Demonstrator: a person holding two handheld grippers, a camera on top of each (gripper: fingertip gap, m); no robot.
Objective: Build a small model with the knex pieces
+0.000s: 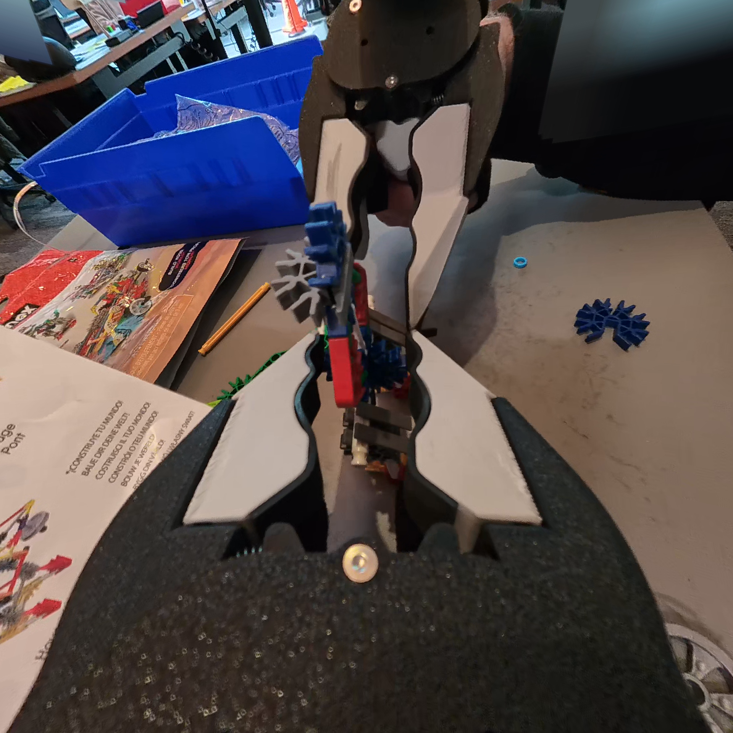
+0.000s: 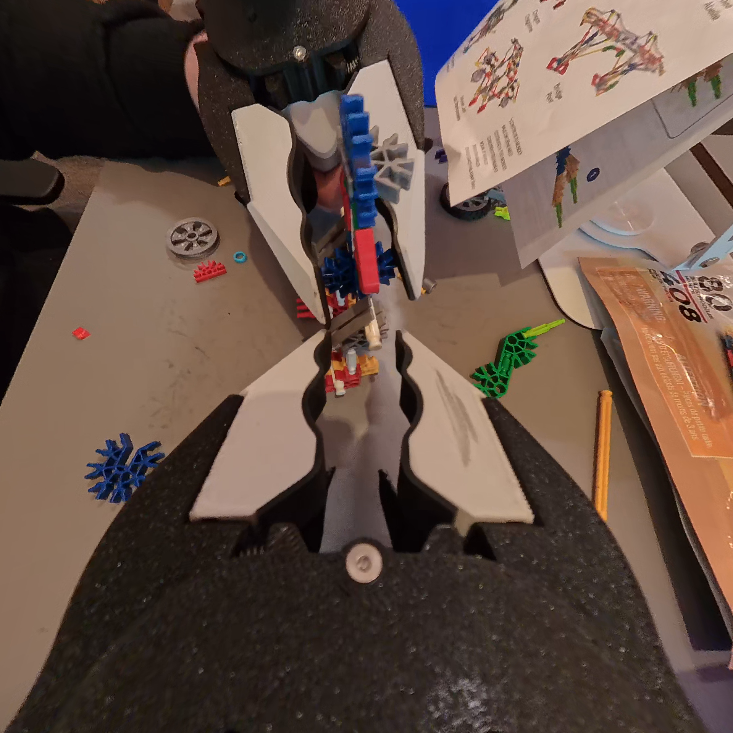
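The left gripper [image 1: 365, 337] is clenched around the toy model [image 1: 349, 369], a stack of red, blue, black and yellow parts that stands tilted on the grey table [image 1: 555, 416]. Both its fingers press the model's sides.

The right gripper [image 2: 361, 337] faces it from the far side of the model and is released. The model's yellow-and-red end lies between its jaws, against one finger, with bare table showing beside the other. A blue gear [image 1: 327, 246] at the top of the model sticks out past that gripper's finger.

In the left wrist view, a white instruction sheet [image 1: 79, 436] crowds the near left of the model. Past it are a printed parts bag [image 1: 119, 301] and a yellow rod [image 1: 236, 319]. Green connectors [image 2: 505, 363] lie just beside the model on that side.

Right of the model the table is mostly open. A blue connector pair [image 1: 611, 323] and a light-blue ring [image 1: 519, 261] lie well apart from it. A grey wheel [image 2: 193, 238] lies near the table's edge.

Far left of the model, a blue bin [image 1: 170, 190] walls off the back.
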